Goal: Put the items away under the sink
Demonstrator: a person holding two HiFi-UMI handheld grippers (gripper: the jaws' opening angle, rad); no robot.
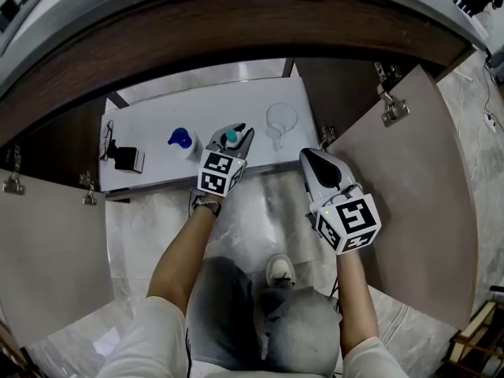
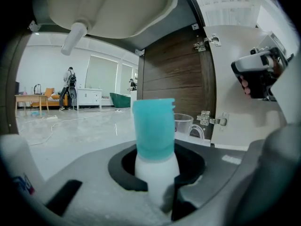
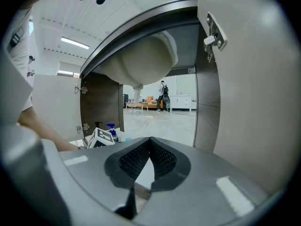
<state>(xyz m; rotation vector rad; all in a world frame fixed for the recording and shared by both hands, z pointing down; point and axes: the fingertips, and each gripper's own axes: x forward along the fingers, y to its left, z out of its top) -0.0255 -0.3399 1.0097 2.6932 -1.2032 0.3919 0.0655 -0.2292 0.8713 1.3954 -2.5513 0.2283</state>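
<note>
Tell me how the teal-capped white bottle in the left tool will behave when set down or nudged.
The bottle looks tall and narrow with a large teal cap, so probably apt to tip if nudged. Its smooth rounded body may slip in the left tool; lying down, it would likely roll.

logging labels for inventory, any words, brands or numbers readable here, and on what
No text can be read.
Print on the white container at the left gripper view's edge: too blurred to read.
Marker cubes: square patterns, no words.
Teal-capped bottle: no label shows.
</note>
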